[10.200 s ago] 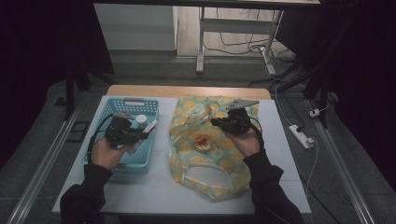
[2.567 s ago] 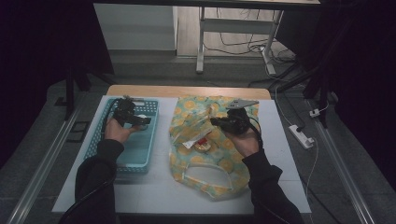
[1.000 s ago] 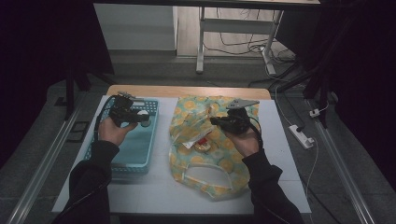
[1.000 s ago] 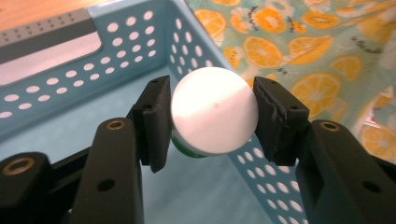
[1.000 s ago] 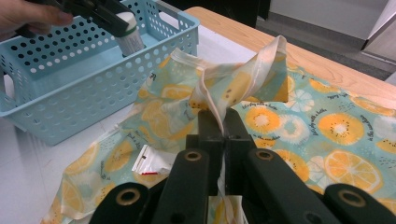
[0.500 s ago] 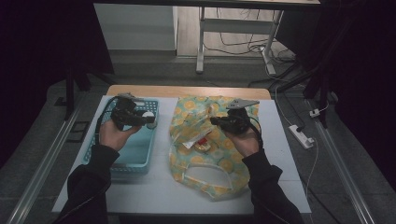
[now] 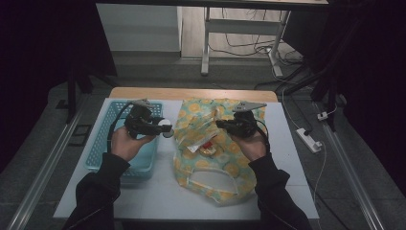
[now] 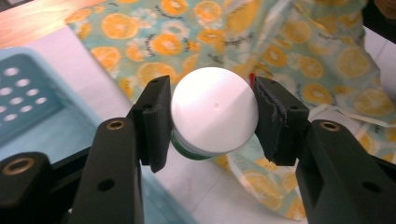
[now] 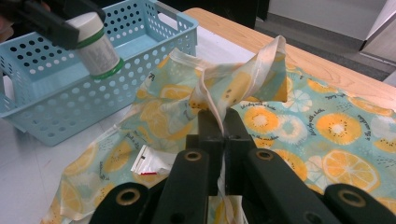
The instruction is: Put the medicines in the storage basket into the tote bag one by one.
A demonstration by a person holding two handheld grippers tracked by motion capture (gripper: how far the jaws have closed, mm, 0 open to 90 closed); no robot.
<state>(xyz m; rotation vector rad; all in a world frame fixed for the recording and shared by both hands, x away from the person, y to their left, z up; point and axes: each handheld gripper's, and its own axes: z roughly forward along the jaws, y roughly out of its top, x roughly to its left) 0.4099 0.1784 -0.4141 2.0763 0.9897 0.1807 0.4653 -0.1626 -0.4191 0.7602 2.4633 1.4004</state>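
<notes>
Left hand-held gripper: its pads are clamped on a small white-capped bottle with a green band under the cap. In the high view this bottle is carried above the desk, over the gap between the blue perforated basket at the desk's left side and the orange-print cloth bag at its centre. In the right gripper view the bottle hangs tilted in front of the basket.

Right hand-held gripper: jaws fully closed, pinching a pale handle strap of the bag and holding it raised, so the bag's mouth stands open. In the high view this gripper sits over the bag's far half.

A white packet with red marking lies inside the bag's mouth. The bag lies flat on the desk just beside the basket.
</notes>
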